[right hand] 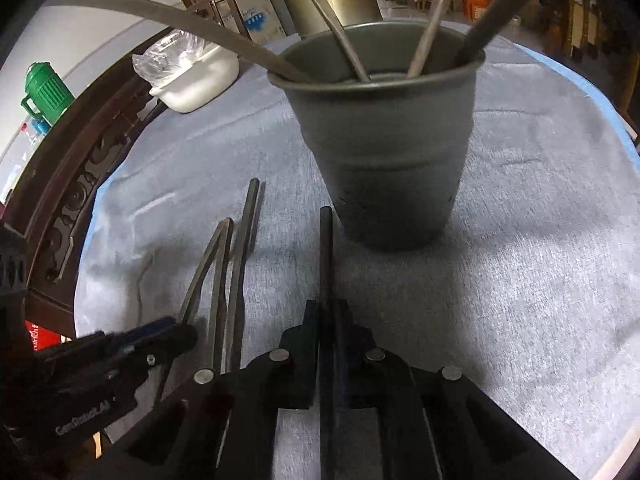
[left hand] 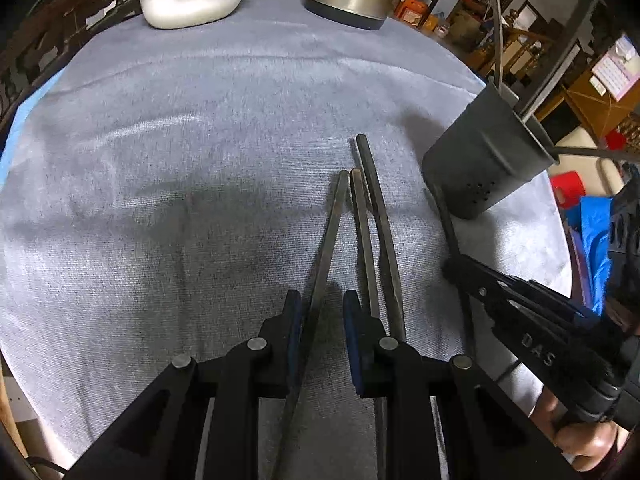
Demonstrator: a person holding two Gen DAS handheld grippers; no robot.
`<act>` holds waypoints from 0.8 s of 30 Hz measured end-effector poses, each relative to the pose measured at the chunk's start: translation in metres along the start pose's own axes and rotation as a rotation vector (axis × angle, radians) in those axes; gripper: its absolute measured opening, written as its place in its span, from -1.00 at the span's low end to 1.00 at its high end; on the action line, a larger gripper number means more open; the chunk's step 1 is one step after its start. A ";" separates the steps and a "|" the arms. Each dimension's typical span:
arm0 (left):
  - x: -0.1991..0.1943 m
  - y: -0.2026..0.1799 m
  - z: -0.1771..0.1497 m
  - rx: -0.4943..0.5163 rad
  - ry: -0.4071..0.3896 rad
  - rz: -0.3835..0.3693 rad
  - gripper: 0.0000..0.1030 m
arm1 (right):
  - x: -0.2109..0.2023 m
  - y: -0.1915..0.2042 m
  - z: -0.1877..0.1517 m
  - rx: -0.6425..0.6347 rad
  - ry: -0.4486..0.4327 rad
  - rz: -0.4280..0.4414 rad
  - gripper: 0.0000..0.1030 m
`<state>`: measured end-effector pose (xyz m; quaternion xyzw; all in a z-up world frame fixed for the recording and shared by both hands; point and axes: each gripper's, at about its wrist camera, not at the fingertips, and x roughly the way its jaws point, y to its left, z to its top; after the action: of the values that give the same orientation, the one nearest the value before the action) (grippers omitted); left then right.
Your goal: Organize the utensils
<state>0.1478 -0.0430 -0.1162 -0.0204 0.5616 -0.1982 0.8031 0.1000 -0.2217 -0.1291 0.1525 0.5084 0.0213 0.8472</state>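
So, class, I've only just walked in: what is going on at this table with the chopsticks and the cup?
A person is sorting chopsticks into a grey cup with a gripper in each hand. The right gripper is shut on one dark chopstick, its end pointing toward the cup's base. The left gripper is open astride a second chopstick lying on the grey cloth, not gripping it. Two more chopsticks lie beside it, and several utensils already stand in the cup.
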 end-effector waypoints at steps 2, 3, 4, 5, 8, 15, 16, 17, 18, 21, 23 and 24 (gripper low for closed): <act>0.001 -0.003 -0.001 0.017 -0.006 0.025 -0.65 | -0.002 -0.001 -0.003 -0.002 0.012 0.002 -0.83; 0.001 -0.004 -0.002 0.024 -0.010 0.033 -0.67 | -0.003 -0.001 -0.005 -0.004 0.022 0.003 -0.83; 0.001 -0.006 -0.004 0.032 -0.017 0.046 -0.71 | -0.005 -0.002 -0.007 -0.006 0.028 0.004 -0.83; 0.000 -0.006 -0.006 0.039 -0.022 0.056 -0.75 | -0.006 -0.004 -0.009 -0.005 0.037 0.006 -0.83; -0.002 -0.008 -0.008 0.047 -0.034 0.072 -0.81 | -0.009 -0.008 -0.013 0.000 0.053 0.013 -0.82; -0.005 -0.011 -0.013 0.070 -0.040 0.096 -0.81 | -0.006 -0.005 -0.006 0.007 0.087 -0.012 -0.80; -0.006 -0.009 -0.014 0.068 -0.039 0.095 -0.81 | -0.005 -0.004 -0.004 0.014 0.093 -0.011 -0.80; -0.005 -0.008 -0.012 0.066 -0.038 0.094 -0.81 | -0.003 -0.004 -0.001 0.022 0.097 -0.008 -0.80; -0.003 -0.008 -0.010 0.067 -0.037 0.095 -0.81 | -0.003 -0.006 0.001 0.031 0.101 -0.005 -0.80; -0.003 -0.010 -0.009 0.077 -0.032 0.105 -0.81 | -0.001 -0.008 0.006 0.042 0.110 -0.002 -0.80; -0.002 -0.011 -0.007 0.076 -0.028 0.105 -0.81 | 0.001 -0.006 0.008 0.039 0.104 -0.008 -0.80; -0.002 -0.011 -0.006 0.078 -0.026 0.107 -0.81 | 0.001 -0.005 0.008 0.035 0.100 -0.013 -0.79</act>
<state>0.1380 -0.0514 -0.1138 0.0381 0.5432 -0.1764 0.8200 0.1069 -0.2284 -0.1280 0.1628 0.5514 0.0147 0.8181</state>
